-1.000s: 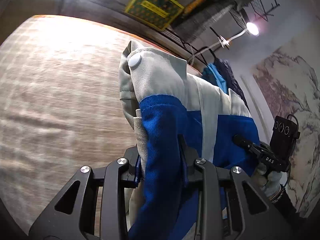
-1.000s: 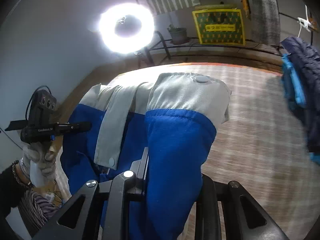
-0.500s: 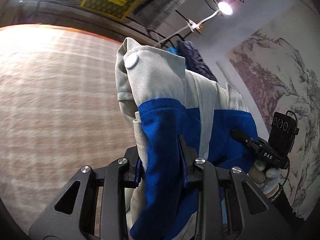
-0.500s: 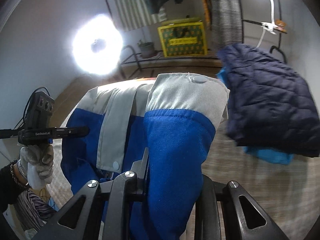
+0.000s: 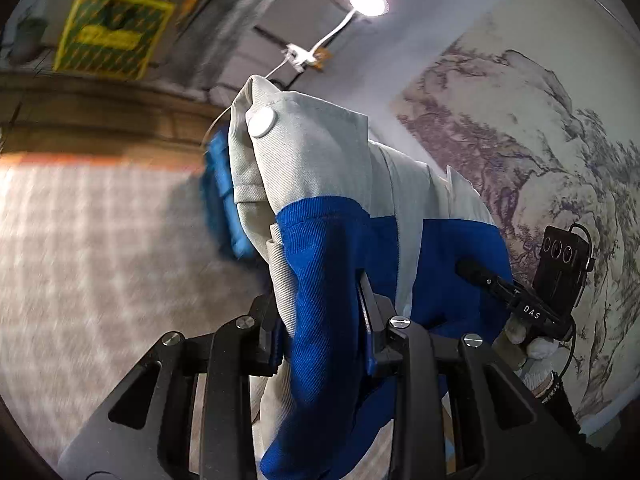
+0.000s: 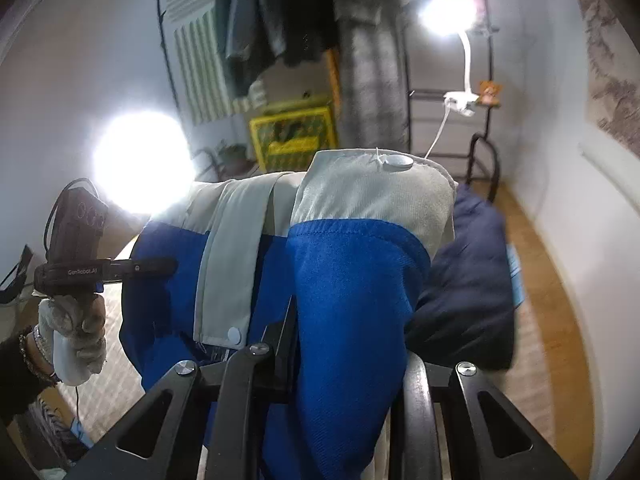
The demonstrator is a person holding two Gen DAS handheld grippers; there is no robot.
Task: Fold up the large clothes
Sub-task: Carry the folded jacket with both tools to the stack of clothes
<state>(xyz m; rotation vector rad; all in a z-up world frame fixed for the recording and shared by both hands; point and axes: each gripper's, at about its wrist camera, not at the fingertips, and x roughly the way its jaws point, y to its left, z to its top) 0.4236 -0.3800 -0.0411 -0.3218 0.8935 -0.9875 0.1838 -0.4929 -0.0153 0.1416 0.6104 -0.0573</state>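
A blue and pale grey jacket [image 5: 328, 240] with white snap buttons hangs in the air between both grippers. My left gripper [image 5: 324, 320] is shut on a bunched blue and grey fold of it, the cloth spilling over the jaws. In the right wrist view my right gripper [image 6: 344, 344] is shut on another thick blue fold of the jacket [image 6: 352, 272]. Each view shows the other gripper held by a gloved hand: the right one [image 5: 496, 284] at the jacket's far side, the left one [image 6: 120, 268] likewise. The fingertips are buried in cloth.
A dark navy puffer jacket [image 6: 468, 280] over something bright blue lies on the checked table surface [image 5: 100, 260], just behind the held jacket. A clamp lamp [image 6: 448, 16], a ring light [image 6: 140, 160], a clothes rack and a yellow-green box [image 6: 292, 136] stand beyond.
Both grippers have swung sideways and upward with the jacket held. The views now face the rack, the lamp and the wall picture, and the navy puffer jacket has come close behind the held jacket.
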